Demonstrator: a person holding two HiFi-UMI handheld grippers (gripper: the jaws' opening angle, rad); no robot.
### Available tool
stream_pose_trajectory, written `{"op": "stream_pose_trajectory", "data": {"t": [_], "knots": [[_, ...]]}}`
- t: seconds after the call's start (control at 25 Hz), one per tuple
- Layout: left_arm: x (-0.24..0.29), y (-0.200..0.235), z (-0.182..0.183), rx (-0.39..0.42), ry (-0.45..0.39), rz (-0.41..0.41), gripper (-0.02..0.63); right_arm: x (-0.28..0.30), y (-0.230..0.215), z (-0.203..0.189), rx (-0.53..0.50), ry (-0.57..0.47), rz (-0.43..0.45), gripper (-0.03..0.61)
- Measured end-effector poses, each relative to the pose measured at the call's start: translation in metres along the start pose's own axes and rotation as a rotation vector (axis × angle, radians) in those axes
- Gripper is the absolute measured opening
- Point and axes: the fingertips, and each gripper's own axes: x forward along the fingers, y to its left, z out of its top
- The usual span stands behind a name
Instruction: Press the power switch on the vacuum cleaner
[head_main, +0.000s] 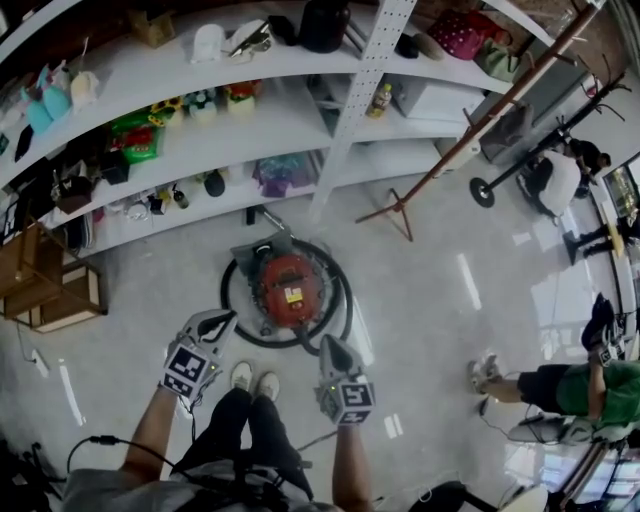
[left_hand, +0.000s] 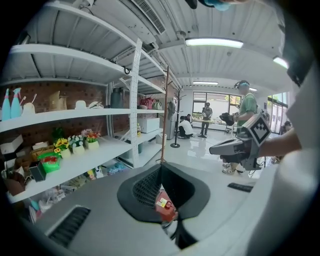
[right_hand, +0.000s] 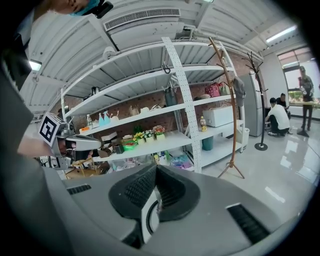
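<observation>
A round red vacuum cleaner (head_main: 288, 288) stands on the floor in front of my feet, with a black hose (head_main: 232, 300) looped around it. A yellow label sits on its top. My left gripper (head_main: 226, 320) hangs shut just left of the vacuum and above floor level, holding nothing. My right gripper (head_main: 328, 344) is also shut and empty, by the vacuum's near right edge. In the left gripper view the red body (left_hand: 165, 208) shows below the closed tips (left_hand: 161, 167). The right gripper view shows only a bit of the hose ring (right_hand: 148, 220) under its tips (right_hand: 156, 168).
White shelving (head_main: 300, 100) with flower pots, bottles and bags runs behind the vacuum. A wooden coat stand (head_main: 402, 208) rises at the right of it. Wooden crates (head_main: 50, 290) sit at the left. A person in green (head_main: 575, 385) stands at the right.
</observation>
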Motion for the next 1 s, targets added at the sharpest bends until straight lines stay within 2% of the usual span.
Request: {"op": "stream_pose_trajectory", "data": {"t": [0.44,0.84,1.0], "knots": [[0.026,0.022,-0.032,-0.005,0.018,-0.011,-0.006,0.032,-0.010,-0.034,0.012,0.044,-0.019,0.012],[0.051,0.024,-0.081,-0.040,0.058,-0.020,-0.006,0.057,-0.024,-0.075,0.025,0.072,-0.023,0.012],[0.060,0.029,-0.096,-0.043,0.065,-0.017,-0.006,0.066,-0.027,-0.096,0.034,0.127,-0.012,0.012]]}}
